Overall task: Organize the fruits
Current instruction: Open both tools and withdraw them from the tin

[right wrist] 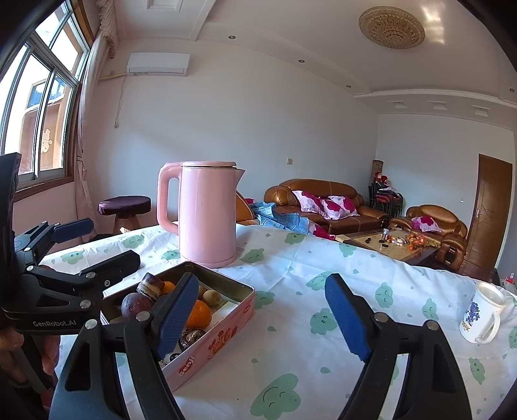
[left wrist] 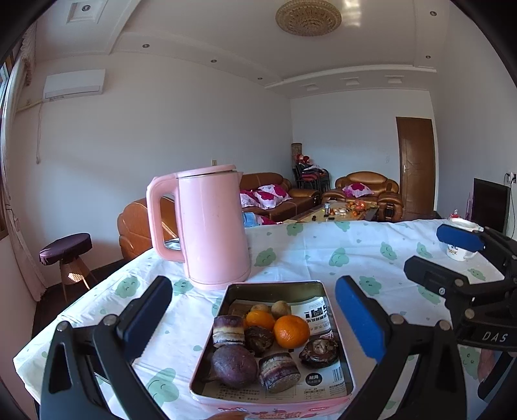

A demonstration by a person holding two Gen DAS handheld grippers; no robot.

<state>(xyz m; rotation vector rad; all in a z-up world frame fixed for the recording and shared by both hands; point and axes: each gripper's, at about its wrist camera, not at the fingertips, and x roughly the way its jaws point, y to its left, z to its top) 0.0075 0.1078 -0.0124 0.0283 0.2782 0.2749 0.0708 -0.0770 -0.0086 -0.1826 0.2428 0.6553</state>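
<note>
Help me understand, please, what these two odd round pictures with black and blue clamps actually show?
Each picture comes from a fisheye camera mounted on a hand-held gripper that a person carries, looking along its two blue-padded fingers. One view is from the left hand-held gripper, the other from the right hand-held gripper. Both stand open and hold nothing. On the tablecloth sit a pink kettle, a white mug and a pink tin holding oranges and other dark produce.

Lighting: bright daylight from the tall wood-framed window at left. Glare: white patch on glossy ceiling near the round gold ceiling lamp. Focus: sharp throughout. Distortion: strong fisheye bending, black corner vignetting.
</note>
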